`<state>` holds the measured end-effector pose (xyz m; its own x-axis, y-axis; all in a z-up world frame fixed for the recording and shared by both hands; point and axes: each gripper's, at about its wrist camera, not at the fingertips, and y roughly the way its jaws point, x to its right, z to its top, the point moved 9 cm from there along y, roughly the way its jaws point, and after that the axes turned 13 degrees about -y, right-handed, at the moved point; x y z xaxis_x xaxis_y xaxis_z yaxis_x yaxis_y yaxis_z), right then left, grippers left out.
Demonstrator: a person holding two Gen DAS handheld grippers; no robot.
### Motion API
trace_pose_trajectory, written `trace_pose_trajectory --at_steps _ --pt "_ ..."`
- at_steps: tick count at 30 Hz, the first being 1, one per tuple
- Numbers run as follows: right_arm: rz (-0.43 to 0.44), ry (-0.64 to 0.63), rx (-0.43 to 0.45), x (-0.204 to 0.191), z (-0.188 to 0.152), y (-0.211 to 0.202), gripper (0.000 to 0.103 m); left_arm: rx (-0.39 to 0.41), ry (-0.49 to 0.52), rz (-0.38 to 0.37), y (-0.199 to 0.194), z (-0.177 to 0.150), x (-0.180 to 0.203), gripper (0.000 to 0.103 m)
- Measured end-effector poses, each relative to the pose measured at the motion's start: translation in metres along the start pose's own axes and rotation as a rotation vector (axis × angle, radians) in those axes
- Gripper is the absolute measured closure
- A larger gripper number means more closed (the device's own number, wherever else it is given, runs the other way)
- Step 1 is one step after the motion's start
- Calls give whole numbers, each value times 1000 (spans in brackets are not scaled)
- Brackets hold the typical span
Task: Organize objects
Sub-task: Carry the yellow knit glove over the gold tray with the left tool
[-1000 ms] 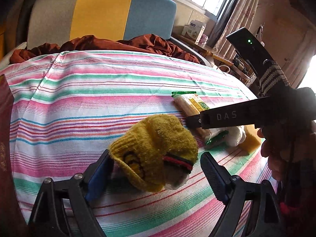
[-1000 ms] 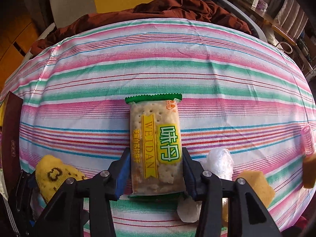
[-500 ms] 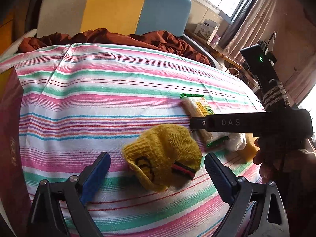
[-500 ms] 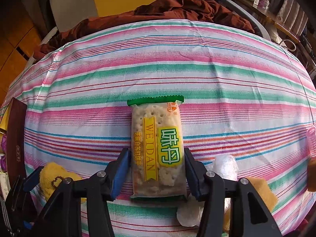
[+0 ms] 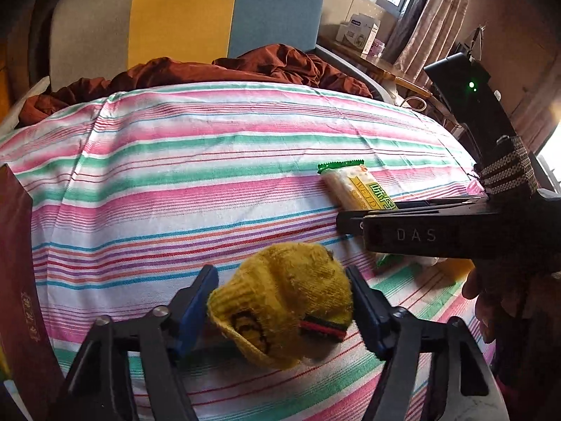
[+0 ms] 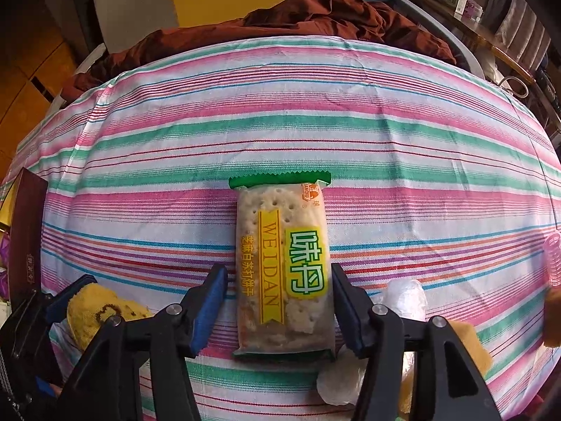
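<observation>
Left gripper (image 5: 280, 310), seen from its own wrist camera, is closing its blue-padded jaws on a small yellow knitted hat with a red-and-black band (image 5: 285, 307); both pads touch the wool, which sits on the pink, green and white striped cloth (image 5: 196, 182). A dark red box (image 5: 19, 280) stands at the left edge. Farther right, the right gripper's black body partly hides a green-and-yellow cracker packet (image 5: 357, 187).

From the right wrist camera, the right gripper (image 6: 278, 310) is opening, with narrow gaps between its pads and the cracker packet (image 6: 282, 266) lying flat between them. Crumpled clear plastic (image 6: 403, 296) lies just right of it, with the yellow hat (image 6: 100, 312) at lower left.
</observation>
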<state>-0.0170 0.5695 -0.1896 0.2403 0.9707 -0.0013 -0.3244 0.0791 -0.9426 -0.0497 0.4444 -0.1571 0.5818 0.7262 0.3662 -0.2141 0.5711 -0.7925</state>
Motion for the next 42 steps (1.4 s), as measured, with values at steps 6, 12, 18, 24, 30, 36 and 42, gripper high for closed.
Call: trace_pose_trajectory --at_steps 6,12,18,24,30,36,42 --pt "-19 -19 12 1 7 3 48 51 -14 23 -16 -7 -6 42" --pt "-8 -32 25 -4 7 7 48 119 -2 71 -49 -8 -15 42" --pt "9 -92 42 -21 11 10 49 212 29 106 -91 -3 -18 42" --pt "20 -147 54 -39 14 14 49 256 15 120 -122 -2 -30 42" --pt "13 -172 61 -49 12 16 50 281 -15 160 -149 -3 -55 41" --pt "-10 -188 62 -51 14 21 50 305 -70 205 -172 -5 -92 41" --pt "-27 -197 62 -55 14 21 50 319 -161 221 -196 -8 -134 41"
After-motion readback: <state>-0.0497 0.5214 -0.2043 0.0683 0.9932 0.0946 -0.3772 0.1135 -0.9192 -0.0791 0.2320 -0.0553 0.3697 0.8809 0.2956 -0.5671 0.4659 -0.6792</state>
